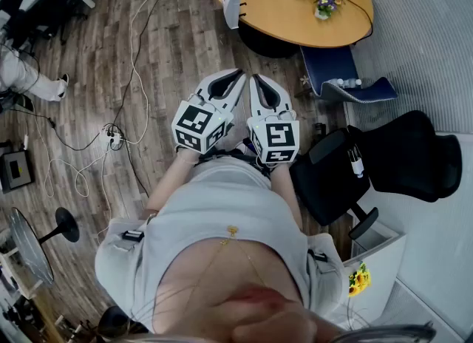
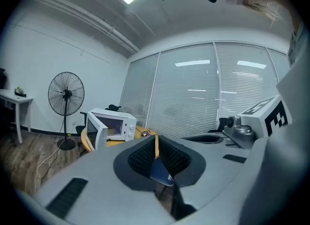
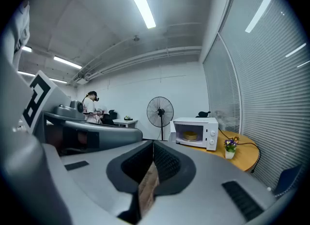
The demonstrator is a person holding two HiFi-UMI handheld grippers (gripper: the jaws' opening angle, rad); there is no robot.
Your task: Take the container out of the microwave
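Here, our left claw [image 2: 155,139] and right claw [image 3: 153,144] are clenched on nothing, well apart from the open microwave [image 3: 211,132] at the round worktop's [image 3: 242,152] edge. Inside it sits the yellowish container [image 3: 190,135], which we judge light, stiff and perhaps slick: pinch the rim.

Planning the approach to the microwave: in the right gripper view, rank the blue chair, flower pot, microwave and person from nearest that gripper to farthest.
1. Blue chair, at the lower right edge.
2. Flower pot, on the table's near side.
3. Microwave, behind the pot, door open.
4. Person, far left, at the back.
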